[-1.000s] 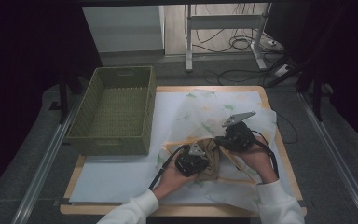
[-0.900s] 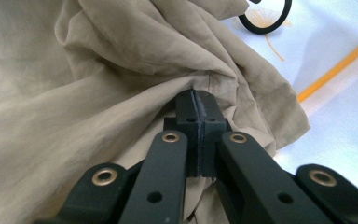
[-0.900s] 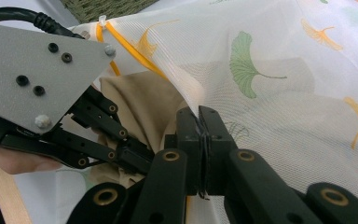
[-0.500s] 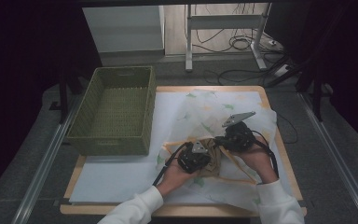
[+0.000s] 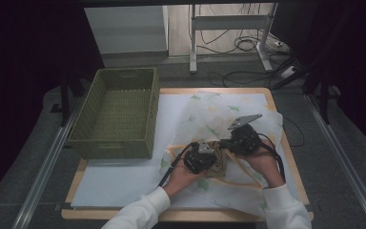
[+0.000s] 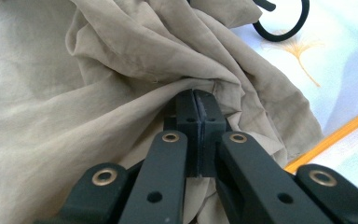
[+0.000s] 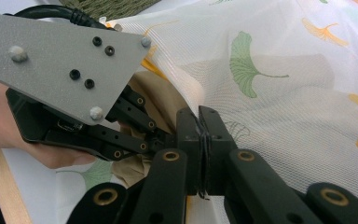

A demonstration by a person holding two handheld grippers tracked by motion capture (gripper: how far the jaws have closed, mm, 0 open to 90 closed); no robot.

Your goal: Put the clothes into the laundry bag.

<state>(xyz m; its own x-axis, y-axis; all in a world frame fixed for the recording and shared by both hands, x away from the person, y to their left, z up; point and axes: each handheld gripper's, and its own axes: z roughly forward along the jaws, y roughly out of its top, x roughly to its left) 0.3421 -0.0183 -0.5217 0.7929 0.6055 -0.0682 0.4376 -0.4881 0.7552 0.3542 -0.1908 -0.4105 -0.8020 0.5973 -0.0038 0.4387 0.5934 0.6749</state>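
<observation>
Pinching a fold of tan cloth [image 6: 121, 93], the left hand-held gripper [image 6: 196, 100] has its jaws clamped tight. Right hand-held gripper [image 7: 199, 122] is nipping the leaf-print mesh bag [image 7: 284, 93]. Both sit mid-bench [image 5: 271, 98], beside the basket [image 5: 116, 112].

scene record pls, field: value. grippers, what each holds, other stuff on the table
left gripper: shut on beige cloth
right gripper: shut on mesh bag edge
mesh bag: white net with leaf print, orange trim, lying on table mat
beige cloth: crumpled, at the bag's mouth between the two grippers
basket: green woven, at left on the table, apart from both grippers
hands: both at near edge, white sleeves
</observation>
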